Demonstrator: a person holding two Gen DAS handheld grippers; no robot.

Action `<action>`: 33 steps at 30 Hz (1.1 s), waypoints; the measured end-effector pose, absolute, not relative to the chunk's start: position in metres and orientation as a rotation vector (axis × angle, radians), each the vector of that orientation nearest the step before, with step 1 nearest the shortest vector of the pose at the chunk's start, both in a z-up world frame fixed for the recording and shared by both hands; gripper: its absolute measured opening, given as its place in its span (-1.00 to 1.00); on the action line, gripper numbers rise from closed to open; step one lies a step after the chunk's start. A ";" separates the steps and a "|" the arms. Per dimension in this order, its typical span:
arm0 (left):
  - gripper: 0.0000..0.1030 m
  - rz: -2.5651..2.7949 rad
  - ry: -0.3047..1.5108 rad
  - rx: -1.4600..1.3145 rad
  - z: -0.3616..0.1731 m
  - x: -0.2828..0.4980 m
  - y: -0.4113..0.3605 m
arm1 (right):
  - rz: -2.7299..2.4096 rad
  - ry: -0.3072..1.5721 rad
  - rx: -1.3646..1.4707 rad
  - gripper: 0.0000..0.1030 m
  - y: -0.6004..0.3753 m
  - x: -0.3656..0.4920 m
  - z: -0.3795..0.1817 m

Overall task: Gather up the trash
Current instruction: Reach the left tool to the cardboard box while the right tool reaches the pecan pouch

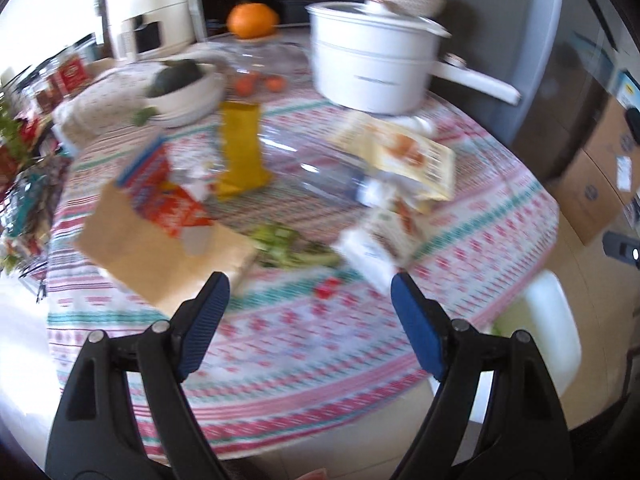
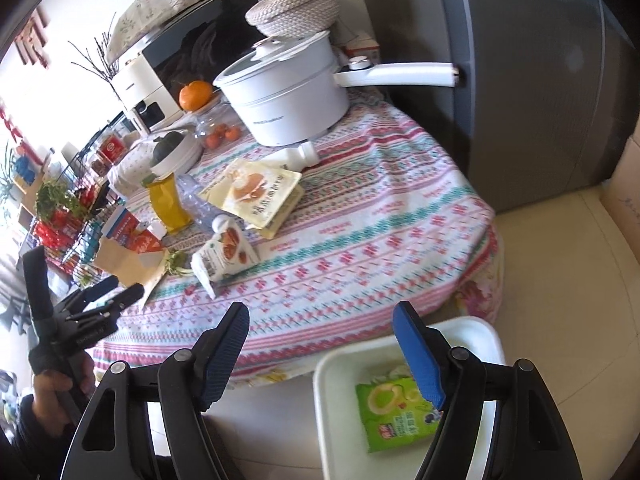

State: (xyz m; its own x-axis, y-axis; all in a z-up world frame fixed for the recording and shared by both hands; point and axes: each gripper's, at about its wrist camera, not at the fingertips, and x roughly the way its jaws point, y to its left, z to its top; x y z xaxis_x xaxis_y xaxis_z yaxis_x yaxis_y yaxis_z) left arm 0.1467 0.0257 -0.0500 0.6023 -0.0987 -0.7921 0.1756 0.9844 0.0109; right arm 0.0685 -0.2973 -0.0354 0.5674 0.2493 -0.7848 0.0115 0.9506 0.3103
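Both grippers are empty, jaws spread wide: the left gripper over the table edge, the right gripper above the white bin on the floor, which has a green snack bag in it. Plenty of trash on the tablecloth. I'd grab the white pouch nearest the edge, pinching its flat middle so it doesn't slide out.
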 end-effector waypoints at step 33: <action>-0.96 0.010 0.878 -0.115 -0.072 0.207 0.161 | 0.171 1.094 0.217 0.47 -0.195 0.166 -0.098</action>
State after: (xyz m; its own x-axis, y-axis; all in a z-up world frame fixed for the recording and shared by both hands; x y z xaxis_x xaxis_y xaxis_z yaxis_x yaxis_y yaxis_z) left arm 0.2067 0.1613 -0.0715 0.6393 -0.0388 -0.7680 -0.0560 0.9937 -0.0968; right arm 0.1658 -0.1952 -0.0982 0.4495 0.2436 -0.8594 -0.0305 0.9657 0.2578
